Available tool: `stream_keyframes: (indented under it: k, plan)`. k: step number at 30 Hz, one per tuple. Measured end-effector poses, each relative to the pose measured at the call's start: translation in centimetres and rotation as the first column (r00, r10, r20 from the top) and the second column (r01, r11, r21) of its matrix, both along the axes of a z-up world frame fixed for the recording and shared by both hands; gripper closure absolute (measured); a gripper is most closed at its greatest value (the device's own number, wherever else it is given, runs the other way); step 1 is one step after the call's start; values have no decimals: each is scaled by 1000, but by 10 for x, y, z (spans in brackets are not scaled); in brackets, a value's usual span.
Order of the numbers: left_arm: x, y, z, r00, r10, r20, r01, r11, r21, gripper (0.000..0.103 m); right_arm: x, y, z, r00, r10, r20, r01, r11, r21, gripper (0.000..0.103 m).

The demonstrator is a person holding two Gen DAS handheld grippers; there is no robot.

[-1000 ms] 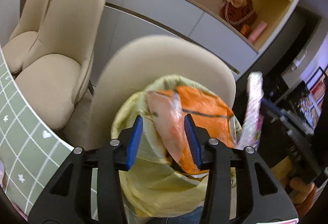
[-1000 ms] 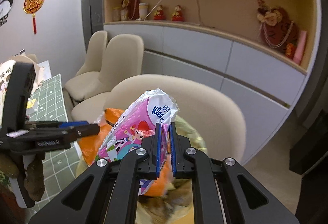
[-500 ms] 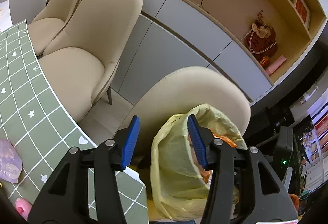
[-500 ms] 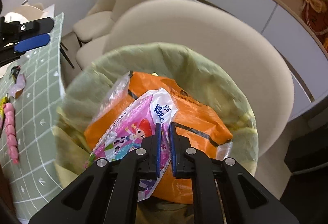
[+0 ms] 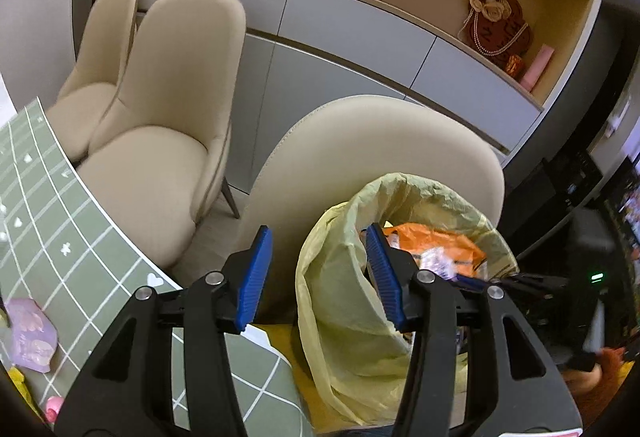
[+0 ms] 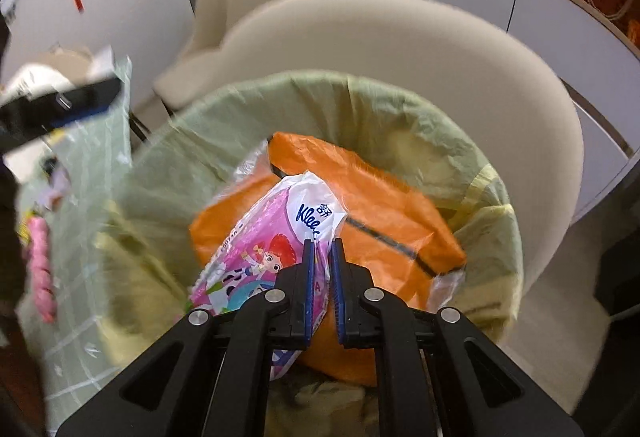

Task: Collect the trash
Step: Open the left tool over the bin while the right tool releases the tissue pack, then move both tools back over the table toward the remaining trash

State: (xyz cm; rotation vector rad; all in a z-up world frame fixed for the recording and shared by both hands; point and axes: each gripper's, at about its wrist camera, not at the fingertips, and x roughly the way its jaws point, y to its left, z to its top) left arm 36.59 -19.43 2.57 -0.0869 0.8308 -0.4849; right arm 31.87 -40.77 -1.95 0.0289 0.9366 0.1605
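A yellow-green trash bag stands open in front of a beige chair back. Inside it lies an orange plastic bag. A pink and white tissue wrapper rests on the orange bag. My right gripper hangs over the bag's mouth with its jaws opening. The wrapper's edge still runs between the pads, with a small gap on each side. At the bag's left rim my left gripper stands open and holds nothing. Its right finger overlaps the rim.
The beige chair rises behind the bag, and two more chairs stand to its left before grey cabinets. The green gridded tablecloth at left carries a purple wrapper and a pink item.
My right gripper has sunk into the bag's mouth with the wrapper, and its jaws have parted a little. My left gripper has drawn back from over the orange bag to the bag's left rim.
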Motion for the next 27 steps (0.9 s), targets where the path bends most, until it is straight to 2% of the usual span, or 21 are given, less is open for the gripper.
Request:
stream_keyframes:
  k: [3, 5, 8, 13, 15, 16, 18, 21, 24, 27]
  plan:
    - [-12, -9, 1, 999, 1, 36, -2, 999, 42, 57, -16, -1, 12, 999, 39, 35, -41, 997, 67, 64]
    - [-22, -11, 3, 999, 6, 53, -9, 999, 53, 57, -25, -2, 19, 998, 45, 54, -50, 996, 79, 62]
    - [-36, -6, 7, 998, 7, 65, -10, 999, 49, 57, -48, 0, 32, 991, 32, 132, -35, 999, 19, 60]
    - [-65, 33, 15, 998, 17, 56, -18, 1000, 12, 57, -78, 15, 56, 964, 7, 265, 1, 1000, -28, 60]
    - [-78, 55, 17, 997, 23, 74, -25, 999, 35, 57, -92, 22, 65, 954, 7, 299, -2, 1000, -16, 60]
    - [-88, 71, 16, 995, 33, 97, -40, 997, 70, 56, -93, 27, 67, 951, 11, 309, -10, 1000, -6, 60]
    - [-106, 103, 12, 987, 67, 145, -88, 985, 149, 55, -102, 38, 71, 946, 26, 323, -31, 999, 9, 60]
    - [-131, 157, -1, 978, 122, 170, -157, 965, 208, 54, -113, 66, 69, 942, 61, 329, -71, 997, 19, 60]
    - [-149, 210, -10, 970, 190, 153, -221, 949, 224, 54, -125, 105, 61, 939, 137, 316, -152, 988, 24, 60]
    - [-164, 268, -16, 955, 270, 127, -291, 935, 203, 54, -134, 144, 48, 934, 200, 295, -215, 976, 19, 60]
